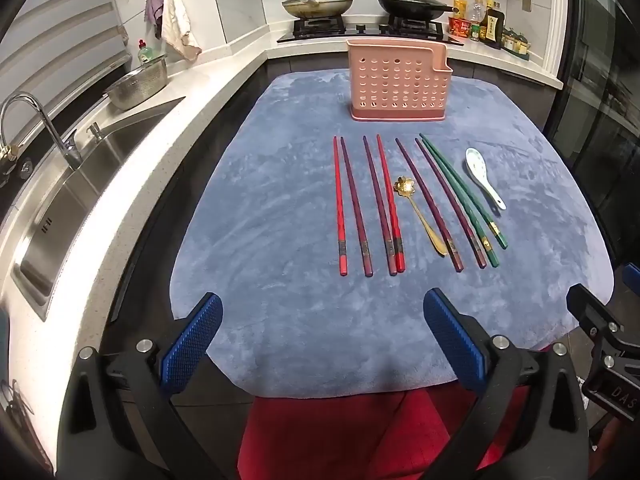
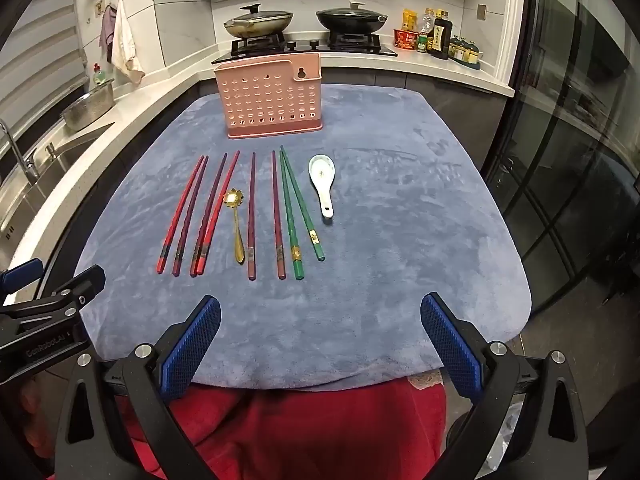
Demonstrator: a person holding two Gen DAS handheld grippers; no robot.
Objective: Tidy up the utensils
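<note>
Both grippers hang over the near edge of the tabletop [image 1: 248, 216], which is covered by a blue plush cloth. The left gripper [image 1: 322, 344] has its blue-padded fingers spread wide with nothing between them, and the right gripper [image 2: 320, 346] is spread the same way, also holding nothing.

At twelve o'clock from them, toward the far edge of the cloth, a pink perforated utensil holder [image 1: 398, 80] stands upright. Between it and the grippers the utensils lie in a row, running roughly from six to twelve. Counting from nine o'clock toward three: a red chopstick [image 1: 339, 208] beside a purple chopstick [image 1: 356, 208], then a purple and red pair [image 1: 386, 208] meeting at their near ends, a small gold spoon [image 1: 420, 216] with a flower-shaped bowl, two more purple chopsticks [image 1: 448, 204], two green chopsticks [image 1: 464, 196], and a white ceramic spoon [image 1: 482, 178] furthest toward three o'clock.

A stove with two lidded pans [image 2: 304, 20] sits on the counter beyond.
</note>
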